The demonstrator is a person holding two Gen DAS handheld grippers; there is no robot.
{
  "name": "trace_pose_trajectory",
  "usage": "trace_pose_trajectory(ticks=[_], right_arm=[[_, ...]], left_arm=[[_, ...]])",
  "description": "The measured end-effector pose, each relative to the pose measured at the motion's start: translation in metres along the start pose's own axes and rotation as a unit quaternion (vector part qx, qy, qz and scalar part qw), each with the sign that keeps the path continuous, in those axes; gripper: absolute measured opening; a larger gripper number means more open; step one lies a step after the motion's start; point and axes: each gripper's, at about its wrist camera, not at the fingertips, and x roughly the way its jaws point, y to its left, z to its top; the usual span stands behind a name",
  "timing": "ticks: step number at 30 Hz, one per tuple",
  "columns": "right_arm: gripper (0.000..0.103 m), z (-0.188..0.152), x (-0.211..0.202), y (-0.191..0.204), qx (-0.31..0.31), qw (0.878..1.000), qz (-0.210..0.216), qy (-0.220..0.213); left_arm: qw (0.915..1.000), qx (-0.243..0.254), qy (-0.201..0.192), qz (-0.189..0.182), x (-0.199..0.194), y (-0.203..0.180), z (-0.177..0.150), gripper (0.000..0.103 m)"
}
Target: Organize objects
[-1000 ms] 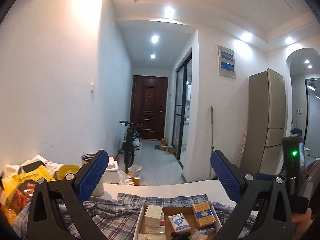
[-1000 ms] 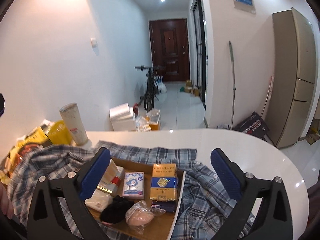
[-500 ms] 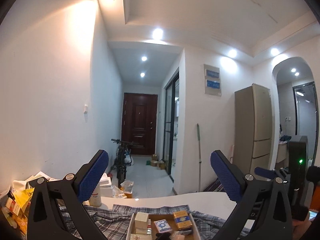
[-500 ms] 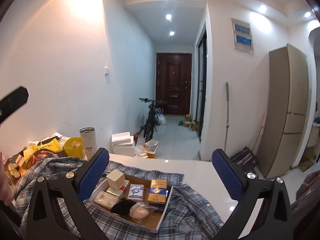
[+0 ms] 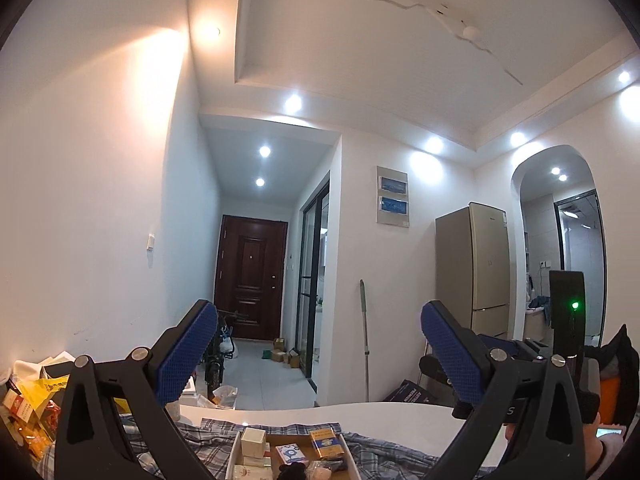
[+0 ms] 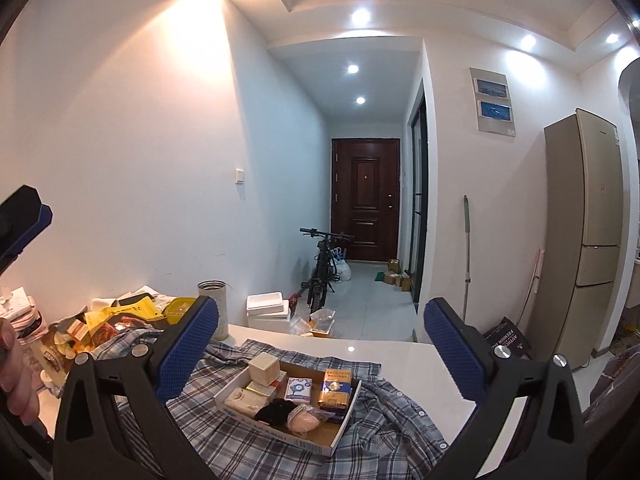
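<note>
Near, 6 o'clock: right gripper (image 6: 318, 344) and left gripper (image 5: 316, 346), jaws wide apart, empty. Beyond, on plaid shirt (image 6: 384, 432): cardboard tray (image 6: 342, 436) of small boxes (image 6: 336, 388), probably light and stiff; best pinched across narrow sides. Far, 12 o'clock: door (image 6: 365, 198).

A lived-in flat is indicated by a dark entrance door (image 6: 365, 200), a bicycle (image 6: 324, 268) parked in the hallway, a tall fridge (image 6: 592, 236), a mop (image 6: 467, 256) and a cluttered white table (image 6: 404, 364).
</note>
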Motion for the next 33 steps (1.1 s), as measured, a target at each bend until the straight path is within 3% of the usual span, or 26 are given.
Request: trace_pose_trajectory(ticks=[6,10,14,19,26,29,33], right_arm=[[0.103,-0.031,-0.022,0.005,-0.003,0.999,-0.028,-0.023],[0.103,-0.057,-0.025,0.01,-0.011,0.999,-0.029,-0.012],[0.103,-0.081,-0.022,0.007,0.03,0.999,0.024,0.018],[0.103,-0.102,-0.019,0.004,0.03,0.999,0.003,0.016],[0.103,-0.124,-0.006,-0.007,0.036,0.999,-0.017,0.035],[0.103,-0.132,-0.003,-0.009,0.036,0.998,-0.028,0.03],[0.103,-0.142,0.0,-0.011,0.033,0.999,-0.041,0.014]], left_arm=[[0.999,0.028,-0.027,0.021,-0.026,-0.008,-0.034,0.103],[0.9945,0.035,-0.027,0.095,-0.038,-0.013,-0.059,0.103],[0.9943,0.042,-0.022,0.095,-0.043,-0.014,-0.079,0.103],[0.9886,0.066,-0.029,0.132,-0.047,-0.018,-0.101,0.103],[0.9885,0.072,-0.002,0.133,-0.03,-0.013,-0.133,0.103],[0.9823,0.083,-0.022,0.167,-0.03,-0.011,-0.147,0.103],[0.982,0.079,-0.019,0.171,-0.028,-0.002,-0.162,0.103]])
